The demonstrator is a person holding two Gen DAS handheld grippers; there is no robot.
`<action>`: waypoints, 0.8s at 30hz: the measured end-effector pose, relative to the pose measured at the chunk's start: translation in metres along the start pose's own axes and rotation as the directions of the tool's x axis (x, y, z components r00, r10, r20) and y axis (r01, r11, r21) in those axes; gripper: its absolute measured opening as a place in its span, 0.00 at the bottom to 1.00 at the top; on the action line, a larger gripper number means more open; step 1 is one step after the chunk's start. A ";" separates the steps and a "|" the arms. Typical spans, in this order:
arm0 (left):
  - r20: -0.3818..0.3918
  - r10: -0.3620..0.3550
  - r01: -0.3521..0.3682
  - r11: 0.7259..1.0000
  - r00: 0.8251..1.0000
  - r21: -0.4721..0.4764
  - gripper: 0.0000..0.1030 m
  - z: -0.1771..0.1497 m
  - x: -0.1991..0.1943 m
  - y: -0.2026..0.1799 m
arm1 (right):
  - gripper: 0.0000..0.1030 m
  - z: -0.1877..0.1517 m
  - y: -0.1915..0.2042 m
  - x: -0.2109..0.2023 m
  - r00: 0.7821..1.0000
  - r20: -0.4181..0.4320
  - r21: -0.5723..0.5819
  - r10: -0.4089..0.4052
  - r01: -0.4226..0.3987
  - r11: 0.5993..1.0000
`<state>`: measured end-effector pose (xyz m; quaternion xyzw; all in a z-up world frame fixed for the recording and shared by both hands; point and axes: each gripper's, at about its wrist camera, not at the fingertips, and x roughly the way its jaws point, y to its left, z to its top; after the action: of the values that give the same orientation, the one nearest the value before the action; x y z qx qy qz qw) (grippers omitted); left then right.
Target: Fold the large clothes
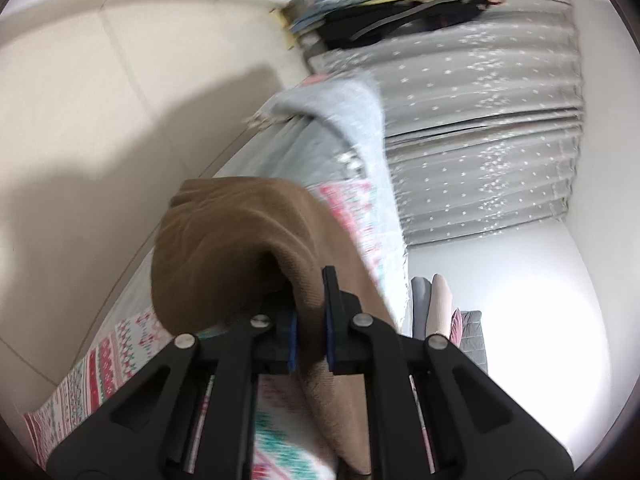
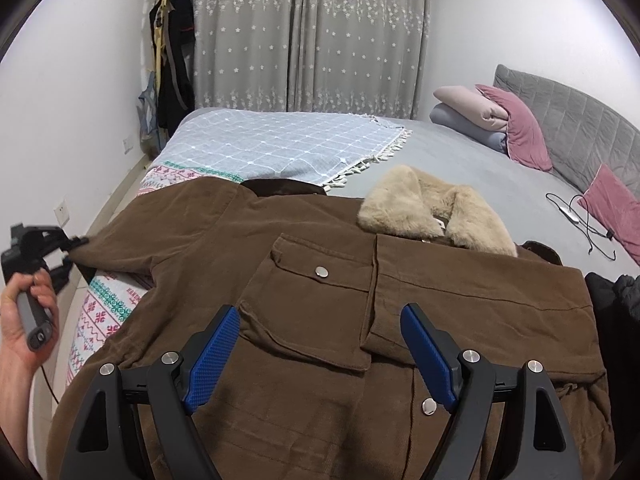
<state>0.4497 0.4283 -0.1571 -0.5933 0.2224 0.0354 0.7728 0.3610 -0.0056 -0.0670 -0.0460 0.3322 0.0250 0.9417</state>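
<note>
A large brown jacket [image 2: 248, 240] lies spread front-up on the bed, with a beige fur collar [image 2: 432, 208] and a snap-flap chest pocket [image 2: 316, 280]. My right gripper [image 2: 320, 332] hovers over the jacket's front, its blue pads wide apart and nothing between them. My left gripper [image 1: 310, 300] is shut on the end of the brown sleeve [image 1: 240, 240], which bunches over its fingers and is lifted off the bed. In the right wrist view the left gripper [image 2: 74, 246] sits at the far left, held by a hand [image 2: 24, 320], with the sleeve stretched towards it.
Under the jacket lie a patterned pink-and-teal blanket [image 2: 108, 304] and a blue checked throw [image 2: 280, 144] on a grey sheet [image 2: 460, 152]. Pillows [image 2: 516, 124] and a grey headboard [image 2: 568, 112] are at the right, with a cable [image 2: 580, 216] and a dark garment [image 2: 616, 292]. Clothes [image 2: 172, 48] hang beside grey curtains.
</note>
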 end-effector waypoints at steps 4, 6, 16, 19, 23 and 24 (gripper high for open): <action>0.052 -0.032 0.025 0.992 0.998 0.121 0.11 0.001 -0.016 -0.049 | 0.81 0.001 -0.001 -0.004 1.000 0.010 0.001 -0.003 0.003 1.000; 0.068 -0.043 0.028 0.977 0.997 0.211 0.11 -0.004 -0.023 -0.080 | 0.81 0.002 -0.002 -0.005 1.000 0.013 0.005 0.001 -0.001 1.000; -0.018 -0.139 0.112 0.710 0.990 0.696 0.11 -0.107 -0.038 -0.246 | 0.81 0.010 -0.019 -0.021 0.999 0.035 0.041 0.017 -0.018 0.999; -0.101 -0.126 0.157 0.604 0.987 0.781 0.11 -0.153 -0.028 -0.275 | 0.81 0.017 -0.038 -0.033 0.997 0.040 0.066 0.059 -0.062 0.996; -0.245 -0.055 0.240 0.494 0.968 0.836 0.11 -0.228 0.001 -0.291 | 0.82 0.026 -0.087 -0.047 0.997 0.047 0.113 0.056 -0.061 0.992; -0.286 -0.025 0.262 0.482 0.958 0.836 0.11 -0.246 0.012 -0.288 | 0.83 0.027 -0.107 -0.049 0.998 0.040 0.129 0.038 -0.043 0.991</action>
<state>0.4777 0.1115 0.0495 -0.1410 0.2489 -0.2166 0.9334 0.3481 -0.1102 -0.0083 0.0227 0.3161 0.0235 0.9482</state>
